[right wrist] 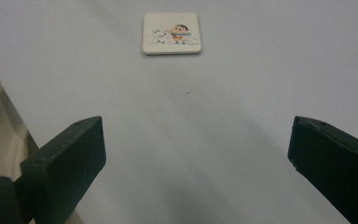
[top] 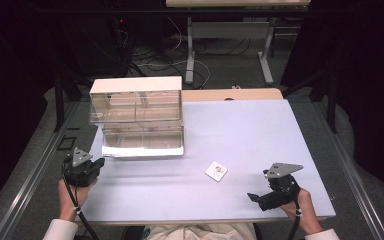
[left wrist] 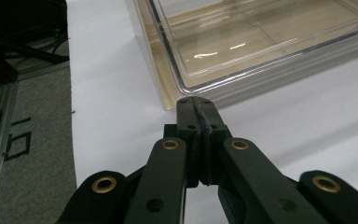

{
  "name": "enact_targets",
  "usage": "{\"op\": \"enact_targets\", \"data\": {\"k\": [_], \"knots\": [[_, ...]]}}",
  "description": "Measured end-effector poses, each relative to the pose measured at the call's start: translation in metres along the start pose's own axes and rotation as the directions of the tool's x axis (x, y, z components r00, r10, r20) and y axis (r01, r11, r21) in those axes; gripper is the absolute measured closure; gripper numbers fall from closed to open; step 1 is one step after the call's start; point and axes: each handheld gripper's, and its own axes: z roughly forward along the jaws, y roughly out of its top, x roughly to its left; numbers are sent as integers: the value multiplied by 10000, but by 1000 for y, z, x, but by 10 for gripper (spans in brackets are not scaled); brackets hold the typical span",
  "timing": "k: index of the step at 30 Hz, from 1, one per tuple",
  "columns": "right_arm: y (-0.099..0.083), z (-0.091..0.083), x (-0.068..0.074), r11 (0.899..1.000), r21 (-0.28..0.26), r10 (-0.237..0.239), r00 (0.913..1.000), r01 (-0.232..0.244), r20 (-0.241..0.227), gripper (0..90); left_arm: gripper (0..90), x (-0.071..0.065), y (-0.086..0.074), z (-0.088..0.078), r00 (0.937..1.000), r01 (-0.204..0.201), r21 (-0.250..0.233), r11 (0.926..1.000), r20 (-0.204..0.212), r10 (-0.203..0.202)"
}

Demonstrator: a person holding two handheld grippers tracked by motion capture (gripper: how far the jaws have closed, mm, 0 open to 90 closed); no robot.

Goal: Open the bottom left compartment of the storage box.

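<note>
Jaws of the right gripper (right wrist: 198, 163) stand wide apart with nothing between them, hovering low over the near right part of the white table (top: 260, 130). Straight ahead of them, centred in the gap as the right gripper view shows it, lies a small square tile (right wrist: 171, 33) with a cartoon picture on its face. It rests flat on the table, well apart from the jaw tips, with bare table surface between. Being square, it has no long axis; its edges sit nearly square to the line of the jaws, so either pair of opposite edges could be pinched. In the high view the tile (top: 216, 171) lies to the left of and slightly beyond the right gripper (top: 269, 196), near the middle of the table's near half.

The left gripper (left wrist: 196, 103) has its jaws pressed together, empty, its tip just beside the near corner of a clear plastic organiser box (left wrist: 261, 42) at the far left of the table. The right gripper is plainly the nearer to the tile; the likely next move is a straight advance with a slight drop.
</note>
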Motion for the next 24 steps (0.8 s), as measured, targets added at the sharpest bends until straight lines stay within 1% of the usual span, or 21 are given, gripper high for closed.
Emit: {"op": "enact_targets", "data": {"k": [1, 3, 4, 6, 7, 8, 11, 12, 13, 14, 15, 17, 18, 22, 24], "knots": [[0, 0, 0, 10000, -11, 17, 10000, -17, -35, 37, 900, 1, 0, -1, 10000, 2, -65, 10000, -51, -3], [0, 0, 0, 10000, -21, -39, 10000, 39, -38, 37, 900, 1, 0, -1, 9999, 109, -136, 9998, -13, -109], [0, 0, 0, 10000, -26, -35, 10000, 35, -34, 37, 900, 1, 0, -2, 10000, -4, -89, 10000, -55, 3], [0, 0, 0, 10000, 1, 47, 10000, -47, -33, 37, 900, 0, 0, -1, 10000, 37, -153, 9999, -34, -37], [0, 0, 1, 10000, 2, 67, 10000, -67, -49, 38, 900, 0, 0, -2, 10000, 10, -98, 10000, -22, -10], [0, 0, 1, 10000, -4, 59, 10000, -59, -43, 38, 900, 1, 1, -2, 10000, -70, -88, 9999, -57, 69], [0, 0, 0, 10000, 63, -21, 10000, 21, -16, 38, 900, 0, 1, -1, 9999, -115, -137, 9998, -105, 113], [1, 0, 0, 10000, 85, -22, 10000, 22, -12, 37, 900, 0, 1, -2, 9999, -92, -130, 9999, -85, 91], [0, 1, 0, 10000, -14, -33, 10000, 33, -15, 37, 900, 1, 1, -2, 10000, 39, -143, 9999, -14, -39], [1, 0, 1, 10000, -9, 70, 10000, -70, -33, 37, 900, 1, 1, -2, 10000, 79, -217, 9997, -1, -79], [1, 1, 0, 10000, -15, -46, 10000, 46, -47, 38, 900, 1, 1, -2, 10000, 30, -254, 9997, -45, -31], [1, 1, 0, 10000, -15, -76, 10000, 76, -34, 37, 900, 0, 1, -1, 10000, -5, -278, 9996, -74, 3], [1, 1, 0, 10000, -11, -62, 10000, 62, -35, 37, 900, 1, 2, -2, 10000, -19, -178, 9998, -36, 18], [1, 1, 1, 10000, -8, 22, 10000, -22, -50, 38, 900, 1, 1, -2, 10000, 5, -271, 9996, -62, -7], [1, 1, 0, 10000, -24, -17, 10000, 17, -50, 38, 900, 1, 1, -2, 10000, 34, -301, 9995, -30, -35]]}}
